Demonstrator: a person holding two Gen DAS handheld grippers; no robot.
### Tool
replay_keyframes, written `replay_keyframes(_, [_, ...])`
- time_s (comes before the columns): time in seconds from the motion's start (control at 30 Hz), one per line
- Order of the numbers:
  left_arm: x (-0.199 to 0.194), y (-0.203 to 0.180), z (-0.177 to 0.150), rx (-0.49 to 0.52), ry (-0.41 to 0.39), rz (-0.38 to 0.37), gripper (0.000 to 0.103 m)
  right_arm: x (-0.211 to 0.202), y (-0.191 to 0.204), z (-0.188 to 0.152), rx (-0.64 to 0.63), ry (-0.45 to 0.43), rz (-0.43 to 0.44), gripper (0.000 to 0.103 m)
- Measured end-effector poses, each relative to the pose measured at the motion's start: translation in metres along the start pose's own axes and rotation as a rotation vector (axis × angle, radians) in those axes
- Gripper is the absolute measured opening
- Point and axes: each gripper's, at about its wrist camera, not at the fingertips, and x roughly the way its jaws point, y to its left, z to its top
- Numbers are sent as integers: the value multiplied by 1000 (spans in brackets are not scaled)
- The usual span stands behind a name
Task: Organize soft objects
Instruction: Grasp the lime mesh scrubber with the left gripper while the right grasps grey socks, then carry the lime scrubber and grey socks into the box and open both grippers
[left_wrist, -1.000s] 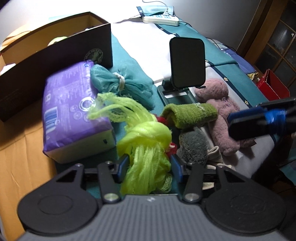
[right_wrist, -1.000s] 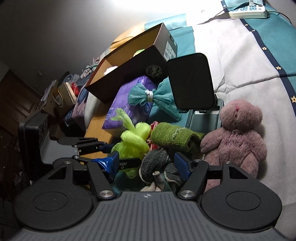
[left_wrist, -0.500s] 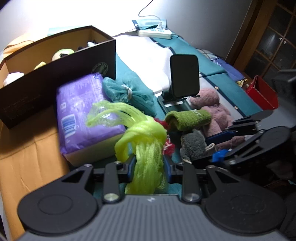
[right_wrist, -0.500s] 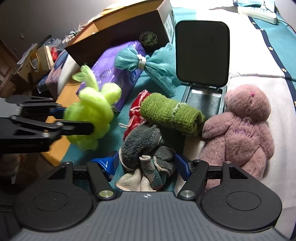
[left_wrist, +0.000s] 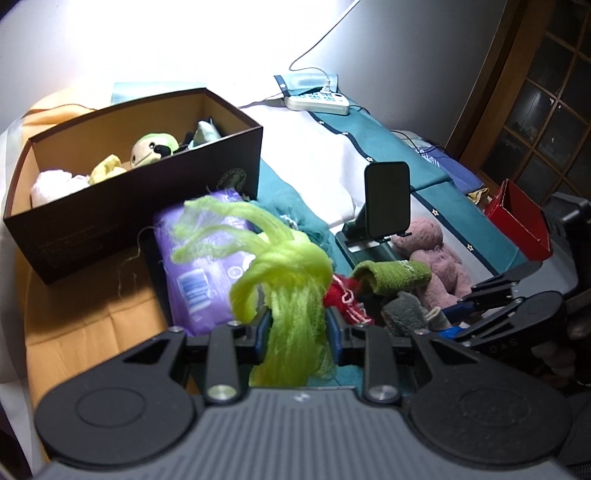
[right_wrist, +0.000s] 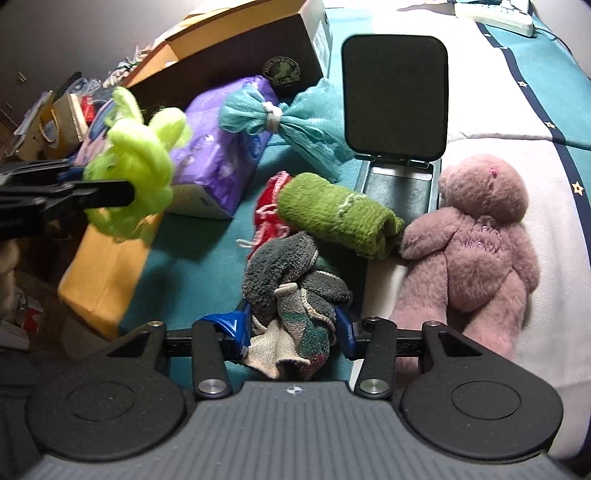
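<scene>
Your left gripper (left_wrist: 295, 326) clamps the lime mesh (left_wrist: 291, 291), lifted beside the box (left_wrist: 147, 195) of plush toys (left_wrist: 153, 149). Your right gripper (right_wrist: 293, 326) has just closed on the sock bundle (right_wrist: 295, 291) on the bed (right_wrist: 207, 258).

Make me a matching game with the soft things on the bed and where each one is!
Things:
1. lime mesh puff
2. grey sock bundle
3. pink teddy bear
4. green-and-white plush

Places:
A. inside the brown box
B. lying beside the phone stand
C. between the left gripper fingers
D. between the right gripper fingers

Pairs: 1-C, 2-D, 3-B, 4-A
</scene>
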Motion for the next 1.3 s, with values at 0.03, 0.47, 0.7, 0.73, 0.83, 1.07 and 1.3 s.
replay_keyframes(0.03, [-1, 2, 1, 1, -2, -6, 30, -5, 1, 0, 0, 2, 12, 30])
replay_keyframes(0.47, [-26, 49, 42, 43, -80, 73, 30, -62, 27, 56, -31, -212, 215, 31])
replay_keyframes(0.7, [-51, 97, 94, 64, -163, 237, 30, -72, 46, 122, -91, -318, 301, 31])
replay_keyframes(0.73, [-52, 102, 100, 67, -172, 257, 30, -73, 49, 134, -93, -336, 309, 31])
replay_keyframes(0.83, [-54, 121, 122, 65, -195, 320, 30, -75, 55, 173, -87, -389, 331, 31])
replay_keyframes(1.07, [-44, 168, 168, 29, -231, 475, 31, -70, 71, 252, -71, -562, 164, 31])
replay_keyframes(1.3, [-10, 187, 170, -64, -213, 488, 36, -17, 60, 287, -15, -570, -1, 32])
